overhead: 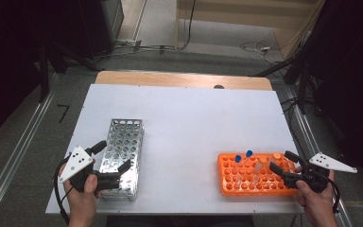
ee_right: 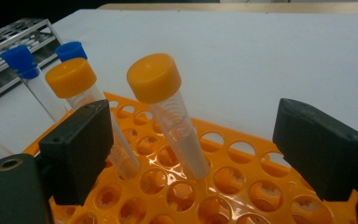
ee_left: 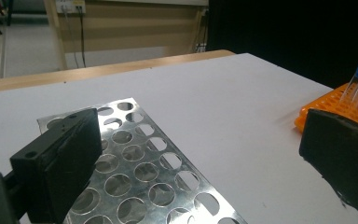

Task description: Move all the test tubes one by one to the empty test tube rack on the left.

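An orange tube rack [overhead: 255, 177] lies at the table's front right. It holds two blue-capped tubes [overhead: 243, 156] and two orange-capped tubes [overhead: 269, 158]. My right gripper [overhead: 282, 161] hovers open over the rack's right end. In the right gripper view one orange-capped tube [ee_right: 154, 79] stands between the jaws of the right gripper [ee_right: 191, 140], with a gap to each pad. The second orange-capped tube [ee_right: 71, 77] leans beside the left jaw. A metal rack [overhead: 123, 151] with no tubes lies at the front left. My left gripper [overhead: 114, 155] stands open above its near end, holding nothing.
The white table top [overhead: 184, 118] stretches between the two racks, with a wooden edge [overhead: 179, 78] at the back. The blue-capped tubes [ee_right: 21, 60] stand at the far left of the orange rack [ee_right: 242, 186]. The metal rack [ee_left: 140, 172] lies under the left gripper [ee_left: 200, 135].
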